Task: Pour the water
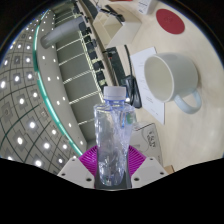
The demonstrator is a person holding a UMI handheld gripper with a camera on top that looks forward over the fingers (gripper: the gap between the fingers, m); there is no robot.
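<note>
Nearest, fingers (pixel 112 172) closed upon the lower body of a clear plastic bottle (pixel 113 135), magenta pads (pixel 92 158) pressing at both sides. Held upright, lifted off the desk (pixel 150 45), white cap (pixel 116 93) still on. Probably light and thin-walled, soft enough to dent under a hard squeeze, smooth and maybe slippery; weight shifting as the water moves when tipped. Better gripped around the middle of the body, firmly but not crushing. No label or brand readable on the bottle. Beyond it, on the pale desk, a white mug (pixel 172 78), open mouth up, handle toward the near side, apart from the bottle. Farther, a red round thing (pixel 170 19), writing not legible
</note>
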